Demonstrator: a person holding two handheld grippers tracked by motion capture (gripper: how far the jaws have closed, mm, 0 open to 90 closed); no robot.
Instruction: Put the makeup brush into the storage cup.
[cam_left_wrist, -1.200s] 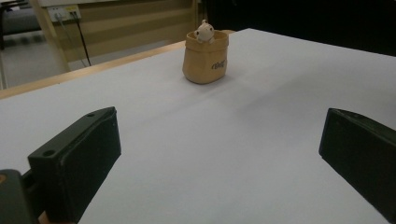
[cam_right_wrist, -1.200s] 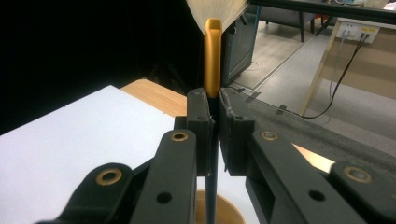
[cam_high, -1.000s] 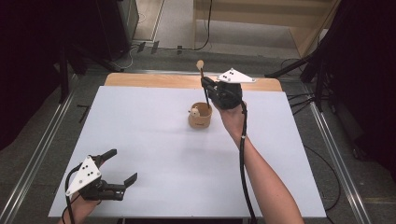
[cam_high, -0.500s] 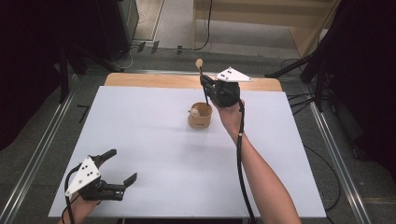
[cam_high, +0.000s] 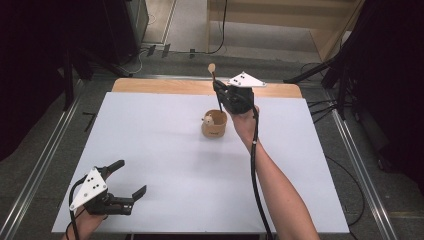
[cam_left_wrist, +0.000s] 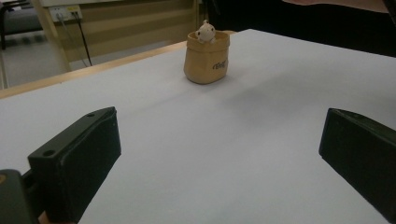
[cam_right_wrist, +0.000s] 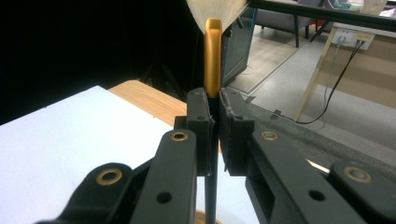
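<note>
Right gripper (cam_high: 219, 92) is clamped on a brush (cam_high: 215, 85): in the right gripper view both fingers (cam_right_wrist: 200, 122) press flat on its dark thin handle, one on each side. The brush's long axis runs near vertical, bristle end up. The gold ferrule (cam_right_wrist: 213, 56) rises just above the fingertips with pale bristles fanning out beyond it; the dark handle continues down below the pads toward the small tan pot (cam_high: 214, 125), which sits directly beneath the grip. Whether the handle tip touches the pot is not resolvable. A small pale figure (cam_left_wrist: 205, 31) shows at the pot rim. Left gripper (cam_high: 131, 181) rests at the near table (cam_high: 160, 150) edge, fingers (cam_left_wrist: 77, 156) spread wide with nothing between, well apart from the pot.
</note>
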